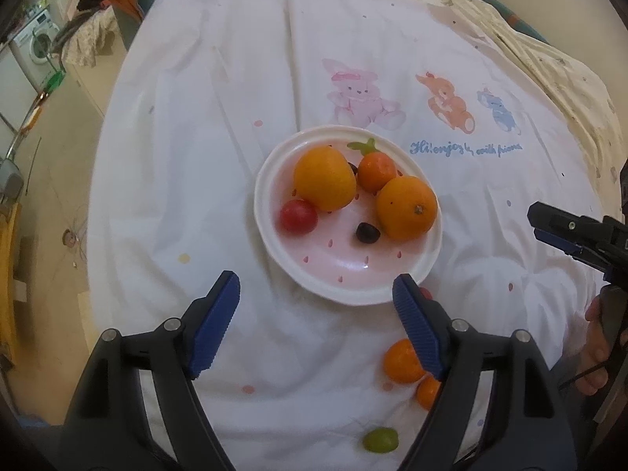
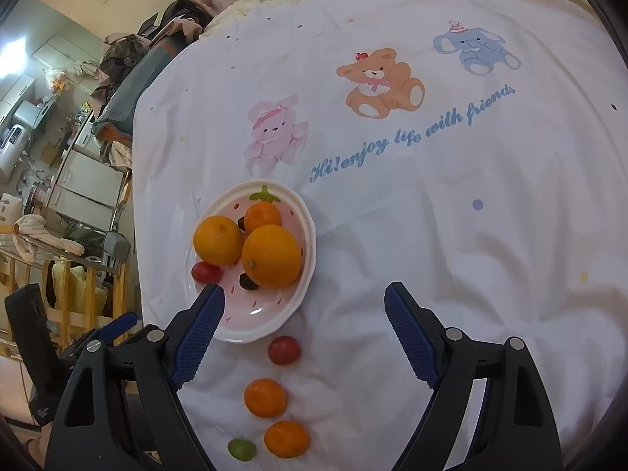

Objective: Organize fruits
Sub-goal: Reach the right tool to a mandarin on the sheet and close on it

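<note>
While both tongs, left (image 1: pixel 316 292) and right (image 2: pixel 304 302), gape empty, glossy oranges (image 1: pixel 325 178) fill the strawberry-print plate (image 1: pixel 267 212) ahead; sheet (image 2: pixel 471 274) lettering (image 2: pixel 412 137) reads "Hi! enjoy life with friends".

Each black claw (image 1: pixel 316 288) bears ribbed blue pads (image 1: pixel 215 324) and silver pivot screws (image 2: pixel 451 333).
</note>
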The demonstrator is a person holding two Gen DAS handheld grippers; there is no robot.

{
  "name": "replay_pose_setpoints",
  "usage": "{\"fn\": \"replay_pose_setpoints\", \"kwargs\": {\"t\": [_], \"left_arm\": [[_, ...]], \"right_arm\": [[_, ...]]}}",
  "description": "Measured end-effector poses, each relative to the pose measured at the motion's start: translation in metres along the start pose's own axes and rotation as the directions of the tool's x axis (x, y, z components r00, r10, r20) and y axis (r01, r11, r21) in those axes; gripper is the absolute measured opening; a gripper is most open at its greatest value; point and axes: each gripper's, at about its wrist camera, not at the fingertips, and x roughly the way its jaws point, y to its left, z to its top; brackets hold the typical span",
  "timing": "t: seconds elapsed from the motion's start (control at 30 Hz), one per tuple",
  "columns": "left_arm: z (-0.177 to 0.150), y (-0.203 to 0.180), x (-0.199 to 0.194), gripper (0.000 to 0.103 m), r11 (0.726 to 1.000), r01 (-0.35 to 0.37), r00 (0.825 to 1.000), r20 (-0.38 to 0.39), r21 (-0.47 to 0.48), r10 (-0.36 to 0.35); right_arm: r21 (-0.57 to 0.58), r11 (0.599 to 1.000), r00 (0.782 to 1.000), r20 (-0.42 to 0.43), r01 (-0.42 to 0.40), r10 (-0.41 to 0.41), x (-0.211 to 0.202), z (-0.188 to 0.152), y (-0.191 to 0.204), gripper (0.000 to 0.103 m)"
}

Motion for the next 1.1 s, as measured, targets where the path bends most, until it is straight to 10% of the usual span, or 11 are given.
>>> {"fn": "replay_pose_setpoints", "kwargs": {"t": [0.67, 1.1], "left_arm": [[-0.029, 0.018, -0.012, 0.078, 0.997, -0.051, 0.996, 0.073, -0.059, 0.056], [-0.035, 0.030, -0.014, 0.078, 0.993, -0.035, 0.998, 0.053, -0.110, 0.041]], "right_arm": [[-0.047, 0.997, 0.992, -0.112, 0.056, -0.061, 0.013, -0.081, 0.012, 0.086], [-0.293, 0.949, 0.930, -0.301, 0.121, -0.211, 0.080, -0.120, 0.052, 0.078]]}}
